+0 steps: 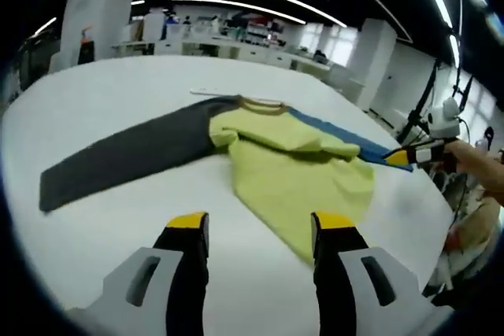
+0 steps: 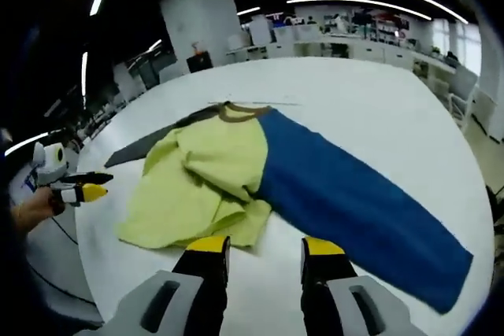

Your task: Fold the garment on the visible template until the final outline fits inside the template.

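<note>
Left gripper (image 1: 258,224) open, hovering beside garment (image 1: 303,171)

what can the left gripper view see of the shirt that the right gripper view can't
Left gripper view alone: the grey sleeve laid out full length, down to its cuff.

Right gripper view alone: the blue sleeve spread out whole, to its far end; here the grey sleeve is just a thin strip behind the body.

Both: the rumpled yellow body on the white table, the brown collar, and each view's own gripper open and off the cloth.
</note>
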Demonstrator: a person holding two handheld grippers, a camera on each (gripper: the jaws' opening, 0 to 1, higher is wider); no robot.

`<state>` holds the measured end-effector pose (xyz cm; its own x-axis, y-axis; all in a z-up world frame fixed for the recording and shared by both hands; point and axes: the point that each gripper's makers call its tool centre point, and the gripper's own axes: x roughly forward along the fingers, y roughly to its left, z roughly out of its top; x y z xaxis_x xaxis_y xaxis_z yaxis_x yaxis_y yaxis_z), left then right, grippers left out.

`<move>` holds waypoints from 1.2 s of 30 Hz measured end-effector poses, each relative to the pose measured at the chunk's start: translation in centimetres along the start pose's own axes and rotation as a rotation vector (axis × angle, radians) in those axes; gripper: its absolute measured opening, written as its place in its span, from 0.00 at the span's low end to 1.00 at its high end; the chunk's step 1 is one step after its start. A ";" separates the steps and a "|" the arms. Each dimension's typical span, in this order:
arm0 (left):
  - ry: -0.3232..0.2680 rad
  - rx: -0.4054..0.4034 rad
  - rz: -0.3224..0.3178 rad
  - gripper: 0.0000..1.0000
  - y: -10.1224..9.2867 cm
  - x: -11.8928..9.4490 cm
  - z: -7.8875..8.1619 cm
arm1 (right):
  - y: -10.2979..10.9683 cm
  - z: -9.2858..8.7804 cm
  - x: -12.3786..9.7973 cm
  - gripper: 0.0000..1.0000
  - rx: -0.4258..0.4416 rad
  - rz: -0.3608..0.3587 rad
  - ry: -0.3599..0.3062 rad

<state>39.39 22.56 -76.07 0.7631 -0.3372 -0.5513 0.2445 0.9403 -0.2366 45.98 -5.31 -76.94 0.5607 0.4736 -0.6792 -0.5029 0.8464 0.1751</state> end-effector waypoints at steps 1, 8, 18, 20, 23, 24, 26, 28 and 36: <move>0.004 -0.002 -0.005 0.48 -0.3 0.1 -0.1 | 0.1 -0.1 0.2 0.31 0.002 0.001 0.000; 0.036 0.069 0.008 0.48 -1.8 0.7 -1.6 | 1.1 -0.2 1.7 0.26 -0.024 0.008 -0.031; 0.122 0.191 0.006 0.41 -4.2 1.4 -4.3 | 1.2 -0.9 3.3 0.13 -0.027 -0.027 -0.042; 0.121 0.181 0.019 0.38 -4.0 1.4 -4.4 | 1.3 -0.9 3.4 0.10 -0.031 -0.036 -0.045; 0.129 0.152 0.023 0.34 -4.1 1.6 -4.7 | 1.2 -1.2 3.7 0.10 -0.039 -0.049 -0.036; 0.135 0.154 0.014 0.31 -4.4 1.7 -4.8 | 1.2 -1.4 3.7 0.09 -0.047 -0.052 -0.031; 0.143 0.149 0.004 0.23 -4.6 1.7 -5.0 | 1.0 -1.4 3.8 0.08 -0.055 -0.067 -0.033; 0.144 0.152 -0.011 0.22 -4.9 1.9 -5.1 | 1.2 -1.4 3.9 0.07 -0.058 -0.068 -0.034; 0.177 0.202 0.033 0.16 -5.4 1.5 -5.5 | 1.5 -1.4 4.0 0.01 -0.083 -0.080 -0.043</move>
<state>35.95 16.71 -80.06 0.6604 -0.2924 -0.6916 0.3494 0.9349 -0.0617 46.56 -2.50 -80.42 0.6281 0.4173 -0.6568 -0.5071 0.8597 0.0613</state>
